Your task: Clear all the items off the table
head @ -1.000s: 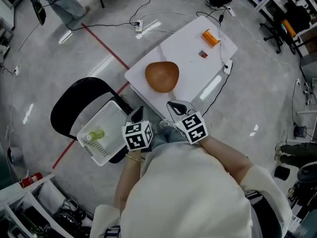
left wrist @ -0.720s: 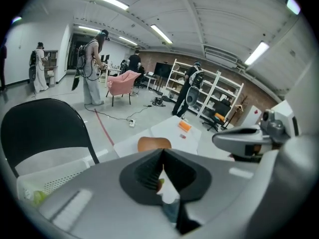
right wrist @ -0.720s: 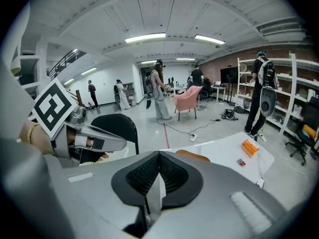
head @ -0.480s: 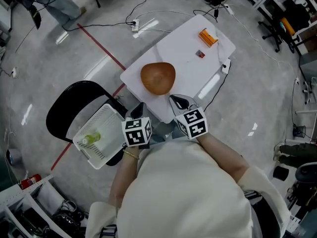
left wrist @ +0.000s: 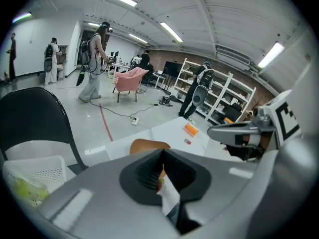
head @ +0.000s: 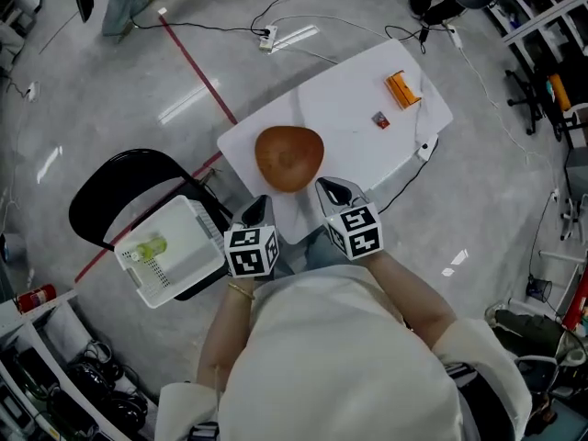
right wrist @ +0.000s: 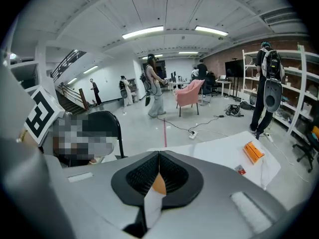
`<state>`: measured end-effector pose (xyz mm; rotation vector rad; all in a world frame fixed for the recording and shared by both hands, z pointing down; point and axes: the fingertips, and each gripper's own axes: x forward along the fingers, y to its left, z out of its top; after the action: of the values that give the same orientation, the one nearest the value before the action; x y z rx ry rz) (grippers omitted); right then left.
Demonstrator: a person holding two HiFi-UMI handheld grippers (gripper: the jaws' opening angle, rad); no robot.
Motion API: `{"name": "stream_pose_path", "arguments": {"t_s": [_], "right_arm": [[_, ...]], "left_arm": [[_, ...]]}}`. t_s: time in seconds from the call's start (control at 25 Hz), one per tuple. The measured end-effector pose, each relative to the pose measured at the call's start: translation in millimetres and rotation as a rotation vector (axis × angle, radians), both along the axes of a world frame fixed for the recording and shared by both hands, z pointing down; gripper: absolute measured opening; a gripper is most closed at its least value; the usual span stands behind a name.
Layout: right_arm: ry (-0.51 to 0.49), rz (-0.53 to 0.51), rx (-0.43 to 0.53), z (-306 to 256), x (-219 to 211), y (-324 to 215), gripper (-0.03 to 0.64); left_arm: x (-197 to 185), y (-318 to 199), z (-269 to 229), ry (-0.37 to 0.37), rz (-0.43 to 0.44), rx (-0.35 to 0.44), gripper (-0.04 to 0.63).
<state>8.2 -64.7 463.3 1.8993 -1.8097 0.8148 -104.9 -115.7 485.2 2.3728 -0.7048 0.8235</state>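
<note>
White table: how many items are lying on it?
3. A brown wooden bowl at the near end of the white table, a small red block farther along, and an orange rectangular box beyond it, near the far end. Nothing seems hidden.

I am bringing my left gripper (head: 257, 209) and right gripper (head: 332, 191) closer to the round brown wooden bowl (head: 288, 158) near this edge of the white table (head: 354, 90).
</note>
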Motion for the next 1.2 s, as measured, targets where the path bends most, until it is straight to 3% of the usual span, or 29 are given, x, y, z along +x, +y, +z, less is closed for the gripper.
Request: {"name": "stream_pose_path", "arguments": {"t_s": [0.4,0.72,0.8,1.2], "right_arm": [[0.006,-0.070,-0.065,47.6,54.2,-29.9,0.026],[0.015,-0.108,-0.115,91.5,79.0,-50.0,0.060],[0.011,-0.112,-0.125,102.2,85.1,-54.6,0.061],[0.022,-0.153,-0.178,159.1,110.1,-74.2,0.072]], "left_arm": [[29.4,-4.0,53.4,-0.042,-0.087,-0.072,0.009],[31.9,-7.2,108.5,-0.134,-0.199,-0.144,0.009],[34.3,-5.5,122.2,-0.151,-0.209,-0.163,0.066],[44.6,-0.9,189.3,-0.185,-0.314,-0.272,0.175]]}}
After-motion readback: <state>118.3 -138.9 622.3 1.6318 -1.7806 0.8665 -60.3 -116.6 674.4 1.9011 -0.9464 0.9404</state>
